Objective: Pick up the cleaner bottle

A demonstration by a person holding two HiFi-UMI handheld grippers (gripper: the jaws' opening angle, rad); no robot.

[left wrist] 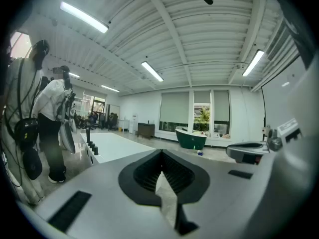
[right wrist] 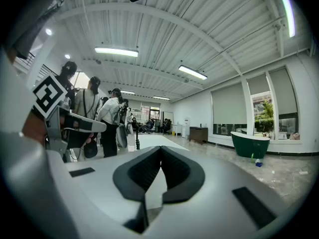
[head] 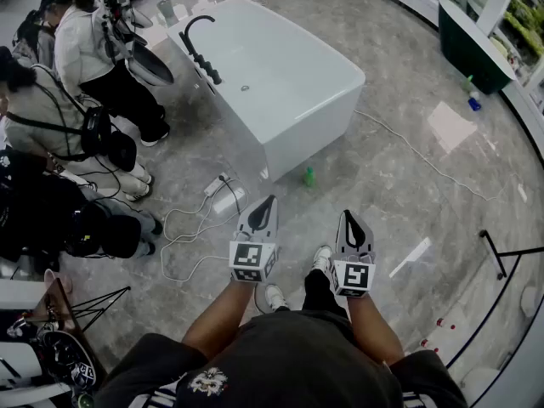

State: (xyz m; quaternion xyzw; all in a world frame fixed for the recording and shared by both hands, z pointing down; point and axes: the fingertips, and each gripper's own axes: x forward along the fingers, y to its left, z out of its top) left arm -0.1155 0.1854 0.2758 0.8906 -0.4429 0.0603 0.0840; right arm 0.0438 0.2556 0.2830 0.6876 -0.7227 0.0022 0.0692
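Observation:
A small green cleaner bottle [head: 309, 176] stands on the grey marble floor by the near corner of the white bathtub [head: 280, 83]. My left gripper [head: 270, 201] is held out over the floor, below and left of the bottle. It is apart from the bottle, and its jaws are together with nothing in them. My right gripper [head: 347, 215] hangs below and right of the bottle, also shut and empty. In the left gripper view the left gripper [left wrist: 161, 152] has its tips meeting. The right gripper [right wrist: 160, 148] looks the same in the right gripper view. Neither of those views shows this bottle.
A power strip [head: 223, 195] with white cables lies left of my left gripper. Several people [head: 81, 49] stand at the left. A dark green tub [head: 472, 45] sits far right with a green bottle [head: 468, 83] and a blue one [head: 474, 102] beside it. A black stand [head: 497, 253] is at the right.

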